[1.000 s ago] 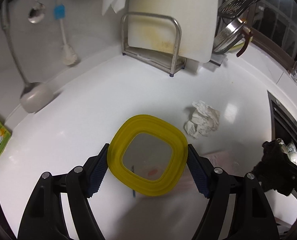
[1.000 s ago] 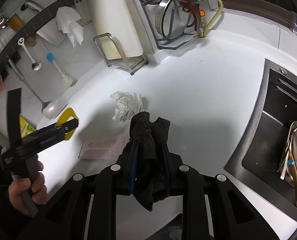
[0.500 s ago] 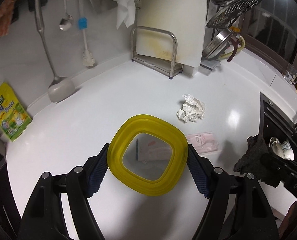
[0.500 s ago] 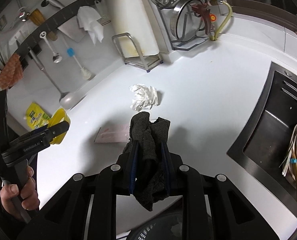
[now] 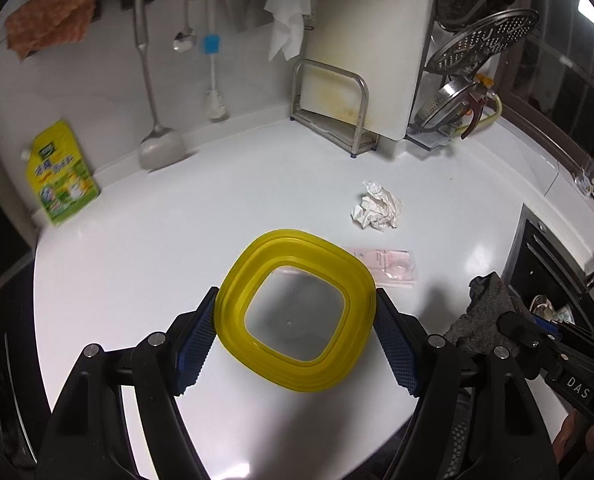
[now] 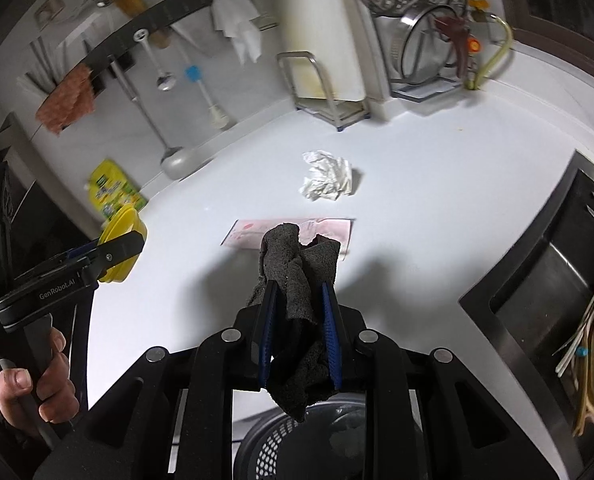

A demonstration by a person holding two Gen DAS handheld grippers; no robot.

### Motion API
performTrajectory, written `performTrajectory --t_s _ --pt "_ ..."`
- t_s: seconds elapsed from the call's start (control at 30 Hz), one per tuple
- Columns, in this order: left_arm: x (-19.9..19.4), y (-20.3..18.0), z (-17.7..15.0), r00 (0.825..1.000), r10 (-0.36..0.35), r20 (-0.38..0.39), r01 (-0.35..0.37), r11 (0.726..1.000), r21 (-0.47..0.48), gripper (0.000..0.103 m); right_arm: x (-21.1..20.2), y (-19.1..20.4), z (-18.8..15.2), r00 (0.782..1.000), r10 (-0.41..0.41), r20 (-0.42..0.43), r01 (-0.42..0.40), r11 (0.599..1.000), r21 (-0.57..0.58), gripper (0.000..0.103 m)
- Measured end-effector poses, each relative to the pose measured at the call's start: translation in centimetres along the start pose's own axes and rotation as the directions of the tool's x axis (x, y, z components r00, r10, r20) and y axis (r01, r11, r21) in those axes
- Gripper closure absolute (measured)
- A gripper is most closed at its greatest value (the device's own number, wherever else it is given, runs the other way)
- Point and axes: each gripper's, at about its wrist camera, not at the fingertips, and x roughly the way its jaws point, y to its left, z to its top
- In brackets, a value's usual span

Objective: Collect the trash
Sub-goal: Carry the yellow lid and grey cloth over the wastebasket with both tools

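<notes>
My left gripper is shut on a yellow-rimmed container and holds it above the white counter; it also shows in the right wrist view. My right gripper is shut on a dark grey cloth, also seen in the left wrist view. A crumpled white paper ball and a flat pink wrapper lie on the counter beyond both grippers.
A black perforated bin sits below the counter edge under my right gripper. A sink with dishes is to the right. A cutting-board rack, a hanging ladle, a green pouch and a pot-lid rack line the back.
Both grippers have pulled back and up from the counter, keeping the container and cloth. The paper ball and wrapper look farther away, and the bin has come into the right wrist view.
</notes>
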Motion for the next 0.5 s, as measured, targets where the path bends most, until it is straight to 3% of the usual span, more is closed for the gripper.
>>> performTrajectory --t_s 0.5 --pt "-3.9 -2.8 -5.4 0.999 0.048 -0.023 -0.050 0.997 -0.064 0.030 -3.9 -1.2 -3.3 0.997 0.054 -0.055 -0.058 0.996 -0.074 0.081"
